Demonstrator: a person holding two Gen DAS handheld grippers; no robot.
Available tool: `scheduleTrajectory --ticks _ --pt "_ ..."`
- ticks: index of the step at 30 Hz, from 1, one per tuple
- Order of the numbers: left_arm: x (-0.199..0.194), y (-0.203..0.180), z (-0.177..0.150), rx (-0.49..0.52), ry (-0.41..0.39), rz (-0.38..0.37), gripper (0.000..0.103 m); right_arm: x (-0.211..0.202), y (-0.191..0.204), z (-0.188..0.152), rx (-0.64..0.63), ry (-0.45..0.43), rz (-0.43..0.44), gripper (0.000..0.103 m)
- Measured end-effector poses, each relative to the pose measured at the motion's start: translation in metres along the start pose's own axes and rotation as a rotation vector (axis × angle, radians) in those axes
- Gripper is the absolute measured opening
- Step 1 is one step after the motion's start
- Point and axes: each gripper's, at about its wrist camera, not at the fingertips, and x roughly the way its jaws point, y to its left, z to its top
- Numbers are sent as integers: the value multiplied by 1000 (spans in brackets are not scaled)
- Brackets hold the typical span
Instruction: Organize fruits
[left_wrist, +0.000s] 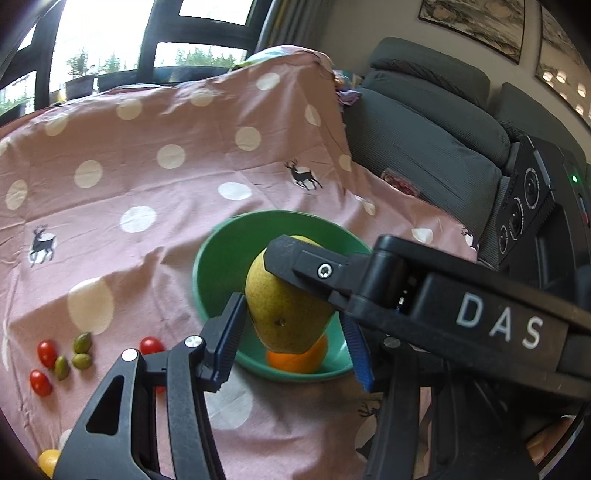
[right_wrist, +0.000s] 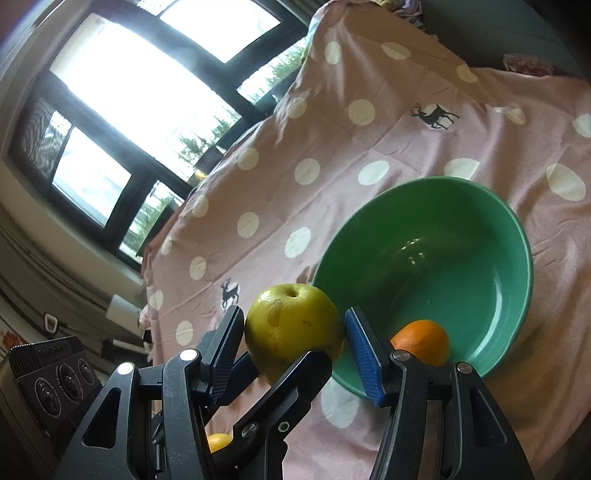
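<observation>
Both grippers clamped one yellow-green pear (left_wrist: 284, 314) between them, held in the air over the near side of the green bowl (right_wrist: 517, 236). Left gripper (left_wrist: 291, 332): its blue pads (left_wrist: 229, 343) sat on either side of the pear; the left pad touched the skin, while the right pad was partly hidden behind the other tool, so contact on that side could not be told for sure. Right gripper (right_wrist: 295, 336): both blue pads pressed the pear's flanks, jaws about half spread, stem dimple facing up. In the left view the right gripper's black finger (left_wrist: 295, 258) crossed over the top of the pear.

Progress: an orange (right_wrist: 421, 341) already lay in the bowl, low against the near wall, right below the pear in the left view. The rest of the bowl looked bare. The pear had not been dropped yet, so that step was mid-way.

Left to do, judging from the cloth (left_wrist: 147, 166): red cherry tomatoes (left_wrist: 46, 352) and small green olive-like fruits (left_wrist: 82, 343) sat in a loose cluster on the pink spotted cloth, well apart from the bowl to its left. One more tomato sat just beside the left gripper's finger. A yellow fruit (left_wrist: 48, 459) peeked at the bottom-left edge, type unclear. Roughly early stage, with most small fruit unsorted. No other container was in view, so where the small ones should go could not be told.
</observation>
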Motion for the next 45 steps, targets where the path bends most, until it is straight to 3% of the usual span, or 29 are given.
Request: scheduleTrajectory --ticks 8,16,45 --pt "29 -6 -1 13 37 -61 51 0 -26 7 63 -18 -73 60" --pt "41 -10 -4 6 54 -74 51 6 -42 8 102 -1 -104 60" --pt "51 -8 -10 -39 83 -44 50 8 -47 5 124 -21 -189 60"
